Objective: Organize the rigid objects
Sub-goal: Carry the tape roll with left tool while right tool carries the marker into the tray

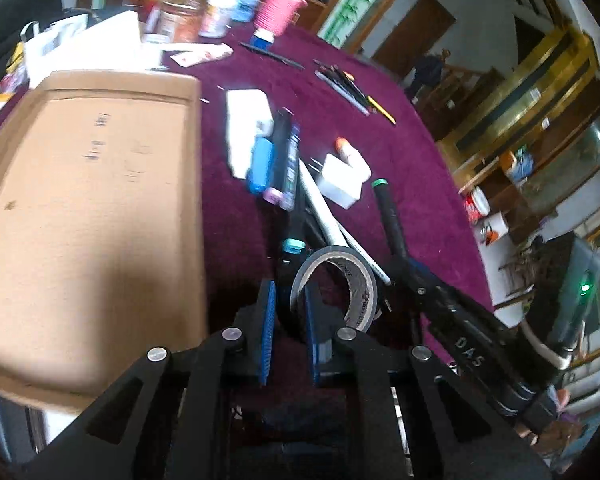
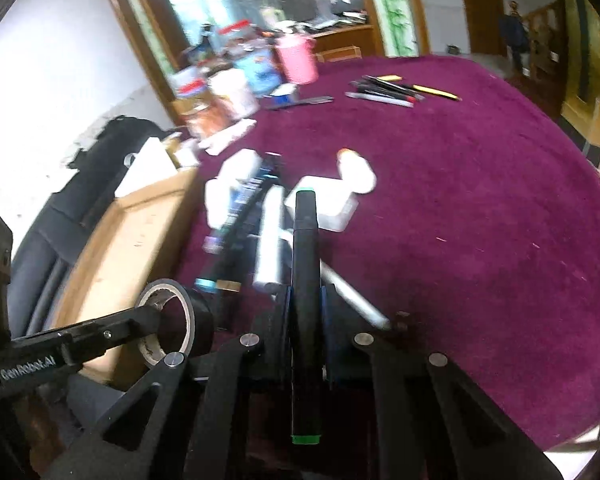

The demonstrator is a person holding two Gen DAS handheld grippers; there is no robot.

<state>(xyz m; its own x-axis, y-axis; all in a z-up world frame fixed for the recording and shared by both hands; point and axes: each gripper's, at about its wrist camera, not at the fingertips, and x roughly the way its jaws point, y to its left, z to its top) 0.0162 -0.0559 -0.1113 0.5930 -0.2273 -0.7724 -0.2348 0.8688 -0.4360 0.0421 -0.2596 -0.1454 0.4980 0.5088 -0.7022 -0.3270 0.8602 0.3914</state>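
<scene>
- Over the purple-clothed bench [image 2: 480, 208], both tools are loaded: the left gripper [image 1: 290, 312] has its jaws narrowed on the wall of a black tape roll [image 1: 336, 284], one blue pad outside the ring and one inside it.
- That through-the-ring pinch looks deliberate to me; the roll's flat wall gives the pads something square to bite, where a squeeze across the whole hoop would be too wide.
- From the right wrist view, the tape roll [image 2: 172, 320] hangs at the end of the left tool, just beside the cardboard box [image 2: 132, 240] and clear of the cloth.
- Right gripper [image 2: 306, 312] now: jaws closed on a black marker [image 2: 305, 280] with green ends, gripped around mid-barrel so it lies along the fingers, one end pointing forward, the other back toward the camera.
- Mid-barrel is a balanced hold, I'd say, so the marker won't swing on the way to its spot.
- Left wrist view shows the cardboard box [image 1: 88, 208] open and sitting at the bench's left, bare inside from what shows, a likely home for these rigid pieces.
- Between the tools a jumble waits: a white charger block [image 1: 342, 178], a white tube [image 1: 324, 216], a blue case [image 1: 262, 162].
- Farther back, a row of pens [image 2: 396, 90] lies well apart.
- Frames are blurred, so finer labels can't be read.
</scene>
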